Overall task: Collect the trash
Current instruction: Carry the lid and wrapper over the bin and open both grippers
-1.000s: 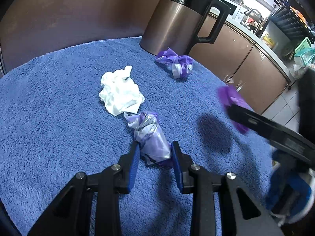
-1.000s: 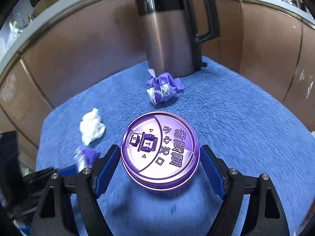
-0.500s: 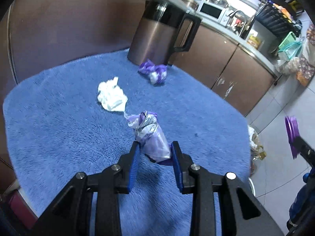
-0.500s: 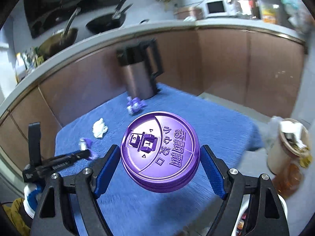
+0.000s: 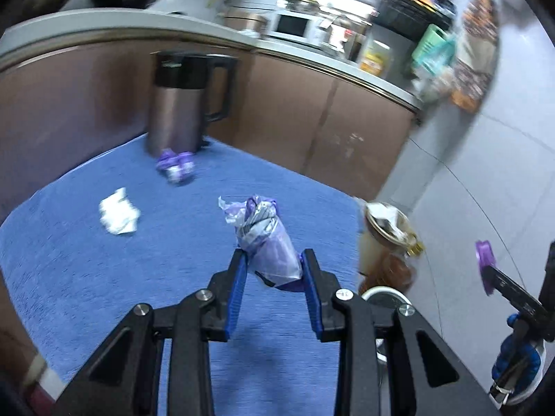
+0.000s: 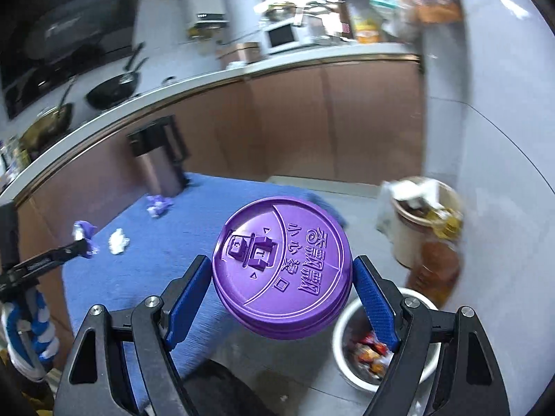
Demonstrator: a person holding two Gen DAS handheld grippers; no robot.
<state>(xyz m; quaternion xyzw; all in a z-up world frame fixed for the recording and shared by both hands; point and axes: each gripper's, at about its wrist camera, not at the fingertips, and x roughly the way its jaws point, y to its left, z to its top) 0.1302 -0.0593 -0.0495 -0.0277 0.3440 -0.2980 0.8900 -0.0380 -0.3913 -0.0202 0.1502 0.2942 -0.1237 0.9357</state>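
Left gripper (image 5: 274, 270) clamped on a crumpled purple wrapper (image 5: 265, 242) — right gripper (image 6: 282, 284) wider, around a purple lid (image 6: 282, 274).

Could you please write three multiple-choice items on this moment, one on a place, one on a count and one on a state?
1. Where is the white bin?
A. on the blue cloth
B. on the floor beside the table
C. on the counter

2. How many trash pieces lie on the blue cloth?
A. two
B. four
C. none

3. What is the right gripper doing?
A. hanging open
B. clamping the kettle
C. clamping the purple lid

Answers: 1 B, it stands on grey tiles below the table edge. 2 A, the white tissue and the purple wrapper. 3 C, both pads press the lid's rim.
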